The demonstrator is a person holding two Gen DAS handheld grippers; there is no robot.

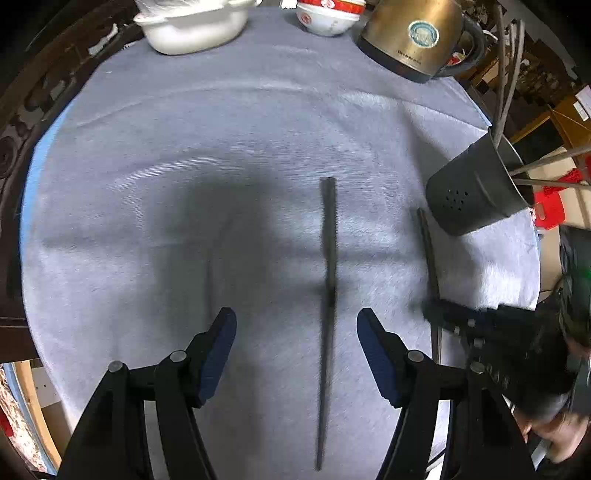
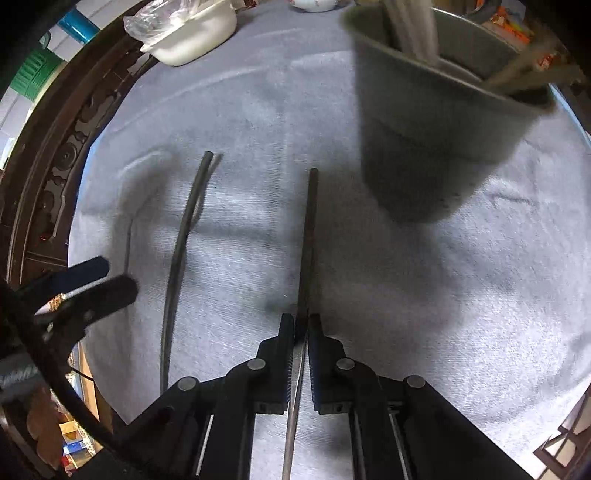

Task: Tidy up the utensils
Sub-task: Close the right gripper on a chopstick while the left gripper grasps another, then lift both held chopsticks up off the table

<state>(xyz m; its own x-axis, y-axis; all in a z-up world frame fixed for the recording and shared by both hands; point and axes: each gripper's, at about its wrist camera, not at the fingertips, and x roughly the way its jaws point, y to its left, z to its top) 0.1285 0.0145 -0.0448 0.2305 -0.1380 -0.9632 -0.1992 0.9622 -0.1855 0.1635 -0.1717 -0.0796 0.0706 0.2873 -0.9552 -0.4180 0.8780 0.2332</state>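
Note:
One dark chopstick [image 1: 328, 295] lies on the grey-blue cloth between the fingers of my open left gripper [image 1: 296, 325]; it also shows in the right wrist view [image 2: 181, 251]. My right gripper [image 2: 302, 323] is shut on a second dark chopstick [image 2: 308, 240], seen from the left wrist view [image 1: 430, 258] with the right gripper [image 1: 439, 314] at its lower part. A dark grey utensil holder [image 2: 424, 140] with several chopsticks in it stands just right of the held chopstick; it also shows in the left wrist view [image 1: 476, 188]. My left gripper [image 2: 99, 284] shows at the left.
A white lidded dish [image 1: 192, 26], a red-and-white bowl [image 1: 327, 16] and a metal kettle [image 1: 413, 37] stand at the far edge of the round table [image 1: 258, 122]. A dark carved wooden rim [image 2: 55, 158] runs along the left side.

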